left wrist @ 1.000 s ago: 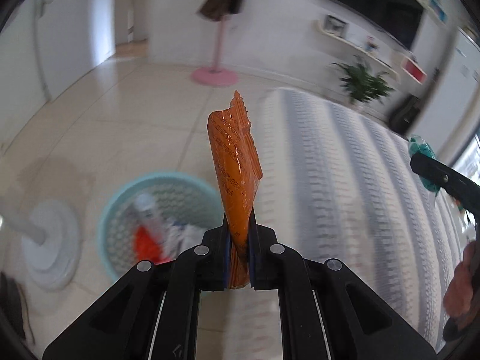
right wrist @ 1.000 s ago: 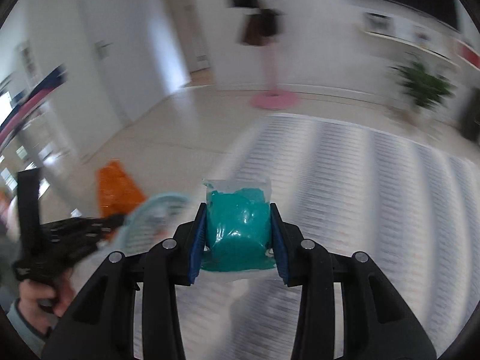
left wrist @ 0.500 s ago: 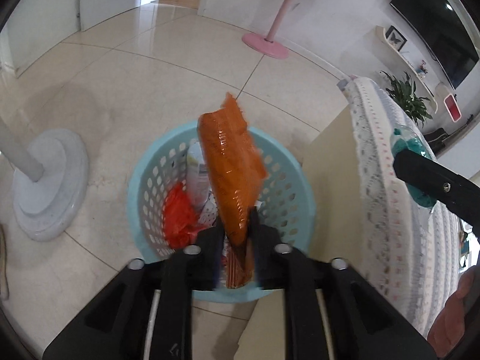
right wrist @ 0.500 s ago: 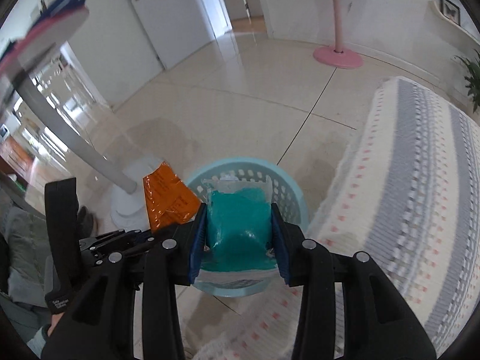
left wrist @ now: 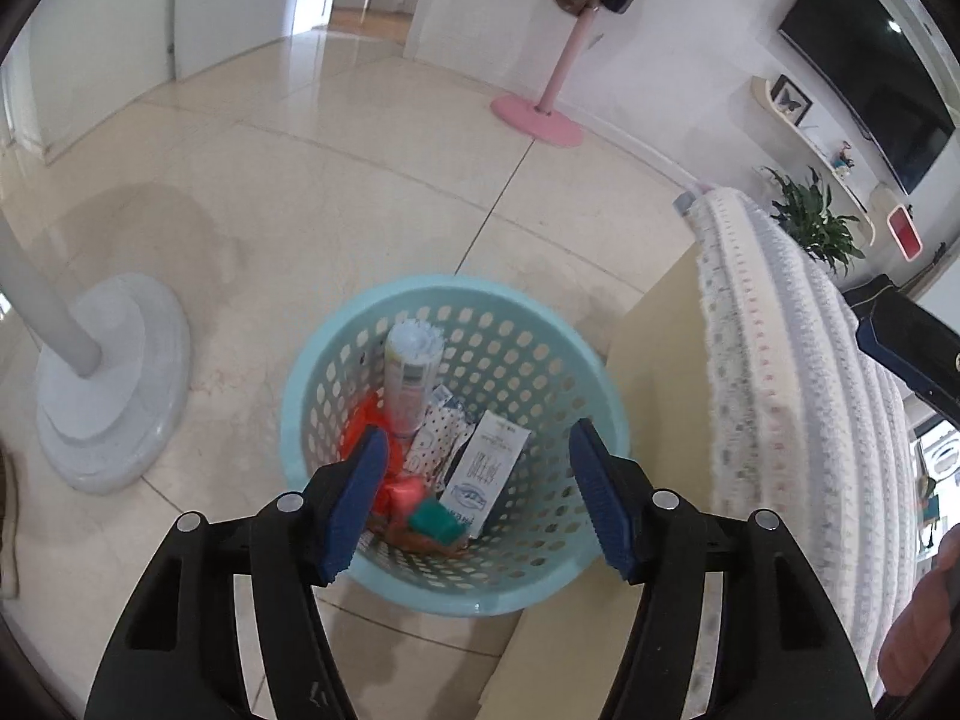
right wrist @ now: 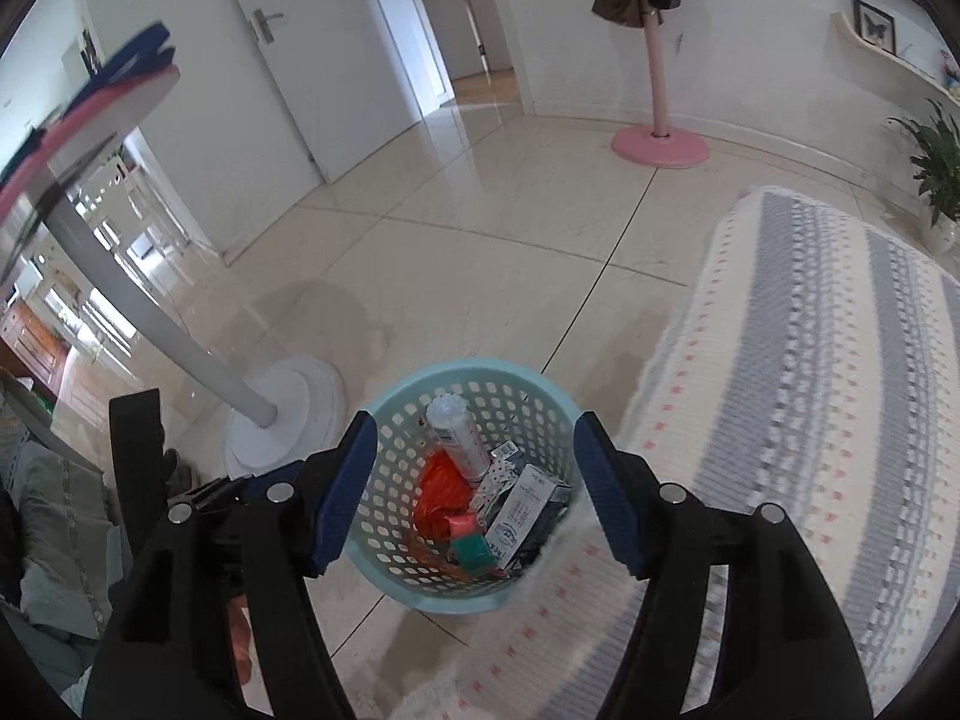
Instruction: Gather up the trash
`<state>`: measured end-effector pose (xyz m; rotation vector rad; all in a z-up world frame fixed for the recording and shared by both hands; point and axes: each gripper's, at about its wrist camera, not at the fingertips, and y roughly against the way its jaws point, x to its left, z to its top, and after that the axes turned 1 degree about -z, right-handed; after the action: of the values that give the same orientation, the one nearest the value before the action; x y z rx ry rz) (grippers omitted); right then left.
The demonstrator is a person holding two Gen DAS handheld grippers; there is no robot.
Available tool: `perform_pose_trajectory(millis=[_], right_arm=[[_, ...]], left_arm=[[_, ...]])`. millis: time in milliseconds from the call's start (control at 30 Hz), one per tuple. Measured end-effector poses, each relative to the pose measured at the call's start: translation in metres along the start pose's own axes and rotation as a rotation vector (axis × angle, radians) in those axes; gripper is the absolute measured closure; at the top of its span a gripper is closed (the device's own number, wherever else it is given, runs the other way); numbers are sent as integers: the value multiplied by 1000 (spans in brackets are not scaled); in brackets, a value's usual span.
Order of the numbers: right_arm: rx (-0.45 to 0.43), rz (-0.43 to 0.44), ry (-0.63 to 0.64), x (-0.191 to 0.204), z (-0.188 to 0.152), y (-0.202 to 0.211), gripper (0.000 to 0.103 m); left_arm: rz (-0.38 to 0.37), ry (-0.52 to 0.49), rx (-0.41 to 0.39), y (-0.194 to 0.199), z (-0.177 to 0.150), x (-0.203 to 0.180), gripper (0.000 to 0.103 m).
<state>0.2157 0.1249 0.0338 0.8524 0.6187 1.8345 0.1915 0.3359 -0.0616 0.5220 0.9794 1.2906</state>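
A light blue perforated basket (left wrist: 540, 354) stands on the tiled floor; it also shows in the right wrist view (right wrist: 414, 588). Inside lie a white bottle (left wrist: 411, 378), an orange wrapper (left wrist: 366, 420), a white carton (left wrist: 489, 474) and a teal packet (left wrist: 438, 521). The teal packet (right wrist: 474, 549) and orange wrapper (right wrist: 438, 486) show in the right view too. My left gripper (left wrist: 477, 501) is open and empty above the basket. My right gripper (right wrist: 474, 495) is open and empty above it as well.
A table with a striped knitted cloth (right wrist: 810, 390) is right beside the basket. A white stand base with a grey pole (left wrist: 102, 384) sits on the floor to the left. A pink coat stand (left wrist: 540, 114) is farther back.
Both grippers have opened over the basket. The orange wrapper and the teal packet have dropped from them into the basket.
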Motion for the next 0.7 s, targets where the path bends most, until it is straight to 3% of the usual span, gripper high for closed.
perform_pose_trajectory(millis=[200, 300, 433, 533, 567, 700], right_arm=[[-121, -19, 29, -24, -12, 73, 39], [-207, -57, 53, -41, -29, 115, 39], [-315, -188, 63, -72, -72, 156, 39], [-371, -279, 51, -96, -105, 169, 38], [-392, -321, 60, -102, -115, 172, 38], [-423, -423, 98, -123, -136, 172, 39]], left_arm=[[-42, -81, -135, 65, 4, -56, 43], [-44, -134, -243, 107, -5, -101, 41], [50, -144, -408, 143, -37, -153, 20], [133, -161, -544, 147, -76, -192, 16], [169, -185, -564, 140, -90, -209, 16], [189, -303, -589, 122, -118, -254, 16]])
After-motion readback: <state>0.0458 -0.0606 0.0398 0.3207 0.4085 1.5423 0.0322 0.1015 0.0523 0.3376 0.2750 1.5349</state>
